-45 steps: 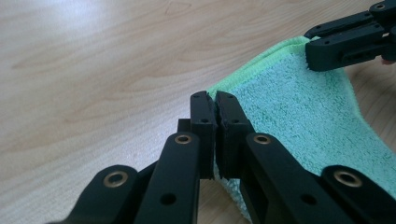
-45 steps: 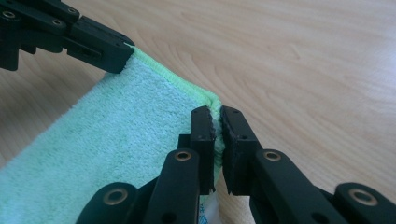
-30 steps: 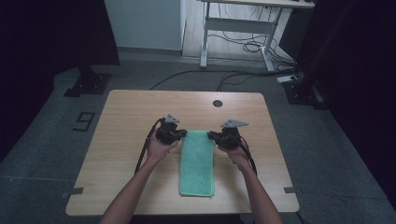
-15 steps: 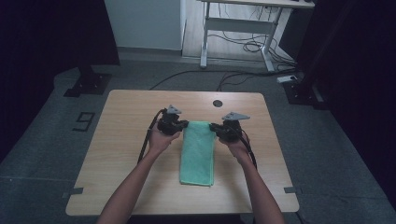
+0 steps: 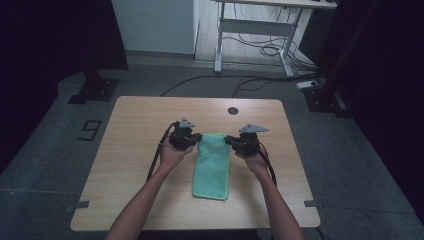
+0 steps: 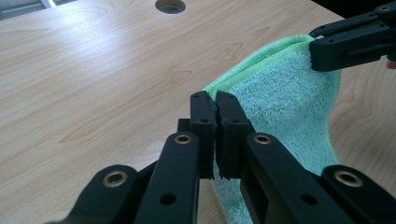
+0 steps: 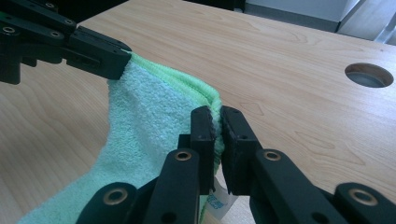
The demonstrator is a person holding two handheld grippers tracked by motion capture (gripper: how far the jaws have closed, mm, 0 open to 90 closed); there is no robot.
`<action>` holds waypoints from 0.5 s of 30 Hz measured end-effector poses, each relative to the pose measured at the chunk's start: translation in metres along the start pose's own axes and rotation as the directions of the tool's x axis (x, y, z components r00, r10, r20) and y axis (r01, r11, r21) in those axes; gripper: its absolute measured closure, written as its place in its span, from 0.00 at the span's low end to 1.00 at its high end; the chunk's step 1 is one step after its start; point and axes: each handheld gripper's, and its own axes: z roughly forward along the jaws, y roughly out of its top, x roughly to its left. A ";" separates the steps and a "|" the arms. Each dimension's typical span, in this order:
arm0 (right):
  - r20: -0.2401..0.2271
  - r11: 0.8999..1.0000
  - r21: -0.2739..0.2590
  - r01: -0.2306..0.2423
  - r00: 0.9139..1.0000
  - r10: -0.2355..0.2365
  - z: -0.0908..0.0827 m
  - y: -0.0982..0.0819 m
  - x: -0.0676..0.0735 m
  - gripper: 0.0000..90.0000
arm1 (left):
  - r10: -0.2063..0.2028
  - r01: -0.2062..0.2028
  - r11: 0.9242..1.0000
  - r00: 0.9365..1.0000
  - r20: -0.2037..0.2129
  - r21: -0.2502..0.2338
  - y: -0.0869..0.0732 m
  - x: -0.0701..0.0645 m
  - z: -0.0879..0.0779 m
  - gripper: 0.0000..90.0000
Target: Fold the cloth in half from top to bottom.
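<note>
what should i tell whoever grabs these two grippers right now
Left gripper: shut on the far left corner of the green towel.
Right gripper: shut on the far right corner.
Towel: folded into a long strip on the wooden table, far end lifted between the grippers, near end lying flat.
Done: both far corners gripped.
Left: probably carry the far end toward the near edge to fold it in half, then release.

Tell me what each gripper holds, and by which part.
Both hold the green towel: left gripper and right gripper each pinch one far corner.
</note>
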 end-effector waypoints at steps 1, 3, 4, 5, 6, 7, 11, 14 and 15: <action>0.001 1.000 -0.001 0.004 1.000 -0.004 0.000 0.000 0.000 0.93 | 0.002 -0.002 1.000 1.000 0.002 0.000 0.000 0.000 -0.001 0.96; -0.001 1.000 -0.006 0.006 1.000 -0.006 -0.002 -0.001 0.001 0.93 | 0.009 -0.009 1.000 1.000 0.002 -0.003 -0.001 -0.002 -0.003 0.96; -0.004 1.000 -0.012 0.006 1.000 -0.006 -0.003 -0.001 0.002 0.93 | 0.011 -0.011 1.000 1.000 0.003 -0.005 -0.001 -0.002 -0.005 0.96; -0.004 1.000 -0.014 0.012 1.000 -0.012 -0.004 -0.001 0.003 0.93 | 0.015 -0.015 1.000 1.000 0.005 -0.007 -0.001 -0.003 -0.007 0.96; -0.007 1.000 -0.019 0.014 1.000 -0.014 -0.006 -0.001 0.004 0.93 | 0.020 -0.019 1.000 1.000 0.006 -0.009 -0.001 -0.004 -0.009 0.96; -0.009 1.000 -0.022 0.015 1.000 -0.015 -0.007 -0.002 0.006 0.93 | 0.025 -0.025 1.000 1.000 0.007 -0.012 -0.001 -0.005 -0.011 0.96; -0.013 0.999 -0.031 0.031 0.999 -0.032 -0.015 -0.004 0.011 0.93 | 0.048 -0.047 0.999 0.999 0.018 -0.017 -0.002 -0.010 -0.018 0.96; -0.022 0.999 -0.035 0.036 0.999 -0.036 -0.018 -0.008 0.014 0.93 | 0.062 -0.062 0.998 0.998 0.021 -0.018 -0.005 -0.014 -0.022 0.96; -0.024 0.999 -0.034 0.039 0.999 -0.040 -0.019 -0.009 0.015 0.93 | 0.065 -0.064 0.998 0.998 0.023 -0.019 -0.006 -0.015 -0.023 0.96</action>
